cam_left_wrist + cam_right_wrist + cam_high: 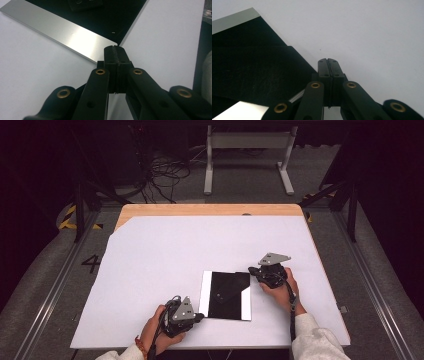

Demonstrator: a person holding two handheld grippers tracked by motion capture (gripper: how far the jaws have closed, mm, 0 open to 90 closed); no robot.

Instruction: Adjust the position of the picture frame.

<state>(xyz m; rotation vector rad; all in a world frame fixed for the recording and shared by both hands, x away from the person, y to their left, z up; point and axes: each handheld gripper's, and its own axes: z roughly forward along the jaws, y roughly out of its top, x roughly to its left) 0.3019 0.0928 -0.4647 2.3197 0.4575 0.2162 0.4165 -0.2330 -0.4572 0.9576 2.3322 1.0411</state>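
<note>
My left claw (115, 53) has its jaws pressed flat together with nothing between them, and its tips sit at the near corner of the black folder (105, 17), right where the shiny silver strip (75, 37) along that edge ends. From above, that same left claw (199, 317) lies low at the folder's lower left corner, tips pointing right, my left hand (152, 332) wrapped round the body from behind and resting close to the near edge of the table.

My right claw (327, 65) is likewise closed tight on nothing, its tips over bare white surface just beside the slanted edge of a black flap (249, 72) of the folder. In the high view the right claw (252, 270) points left at the folder's upper right corner, my right hand (280, 290) gripping it with the forearm, in a pale sleeve (312, 337), angling in from the lower right.

The black folder (227, 295) lies flat on the near half of the surface, between my two claws, with bright strips on its left and right sides.

Under it all is a white sheet (165, 255) covering most of a wooden table (200, 210), whose bare wood shows along the far edge. Beyond is a grey floor (240, 195), a tangle of dark cables (160, 175), a white metal stand (247, 155) and dark frame legs (82, 205) on either side.
</note>
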